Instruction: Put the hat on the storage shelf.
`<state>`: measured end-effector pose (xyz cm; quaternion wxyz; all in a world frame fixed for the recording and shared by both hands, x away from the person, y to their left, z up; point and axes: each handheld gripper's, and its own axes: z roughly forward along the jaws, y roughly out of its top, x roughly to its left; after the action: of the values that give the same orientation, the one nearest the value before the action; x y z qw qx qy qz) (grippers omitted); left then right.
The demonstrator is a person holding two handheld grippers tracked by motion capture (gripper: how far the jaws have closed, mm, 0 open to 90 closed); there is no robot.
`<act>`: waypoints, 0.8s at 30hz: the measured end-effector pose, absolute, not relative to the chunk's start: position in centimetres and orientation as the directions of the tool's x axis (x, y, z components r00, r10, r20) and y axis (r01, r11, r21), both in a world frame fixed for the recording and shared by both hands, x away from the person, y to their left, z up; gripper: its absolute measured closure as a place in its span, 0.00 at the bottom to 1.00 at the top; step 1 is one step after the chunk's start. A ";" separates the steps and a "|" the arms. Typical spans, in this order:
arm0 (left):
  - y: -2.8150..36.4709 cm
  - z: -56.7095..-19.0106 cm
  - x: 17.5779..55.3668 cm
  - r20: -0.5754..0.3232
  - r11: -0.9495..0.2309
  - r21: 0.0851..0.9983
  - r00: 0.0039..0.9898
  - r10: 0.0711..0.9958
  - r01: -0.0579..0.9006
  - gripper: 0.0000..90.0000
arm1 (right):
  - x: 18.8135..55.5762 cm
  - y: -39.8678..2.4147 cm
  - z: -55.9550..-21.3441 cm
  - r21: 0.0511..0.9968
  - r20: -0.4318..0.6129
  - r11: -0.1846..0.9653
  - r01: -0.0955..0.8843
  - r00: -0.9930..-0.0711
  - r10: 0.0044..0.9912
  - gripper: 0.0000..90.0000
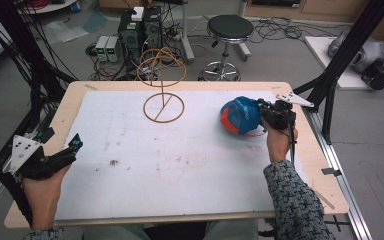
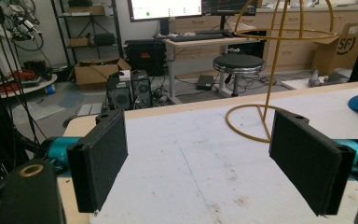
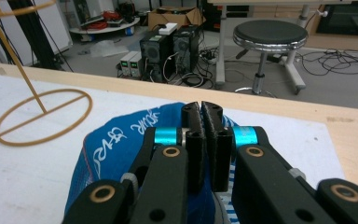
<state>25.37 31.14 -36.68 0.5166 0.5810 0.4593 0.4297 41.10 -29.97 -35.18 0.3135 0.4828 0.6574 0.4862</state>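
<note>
Your right gripper (image 1: pixel 270 114) had its jaws pressed together on the blue cap (image 1: pixel 240 116), pinching its fabric at the right side of the white mat (image 1: pixel 130 165). Your left gripper (image 1: pixel 72 146) rested spread wide and empty at the mat's left edge. The yellow wire stand (image 1: pixel 163 102) stood bare, well apart from the cap; I judged hanging the cap there was left to do. White lettering on the cap appeared upside down and unreadable.

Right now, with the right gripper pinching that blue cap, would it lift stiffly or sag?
Probably sag: the blue cap looks like soft fabric, bunched under the shut right gripper. Likely light, so it should lift without slipping. It seems unlikely to roll, slumped flat on the table.
</note>
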 end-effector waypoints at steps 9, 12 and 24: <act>31.4 -36.4 25.2 0.015 -0.031 0.996 0.207 0.978 0.078 0.22 | 41.6 -28.6 -32.3 0.954 0.036 0.072 0.291 -0.348 0.937 0.98; 31.5 -36.3 25.1 0.013 -0.028 0.997 0.208 0.978 0.070 0.22 | 41.8 -28.0 -31.4 0.958 0.027 0.077 0.277 -0.353 0.935 0.98; 32.1 -35.9 24.8 -0.001 -0.011 0.998 0.202 0.979 0.056 0.22 | 42.9 -26.0 -28.0 0.969 0.008 0.084 0.231 -0.372 0.928 0.98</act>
<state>24.79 32.11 -35.91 0.5327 0.5635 0.4593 0.4334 42.93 -26.00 -27.96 0.3415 0.4440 0.6523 0.5106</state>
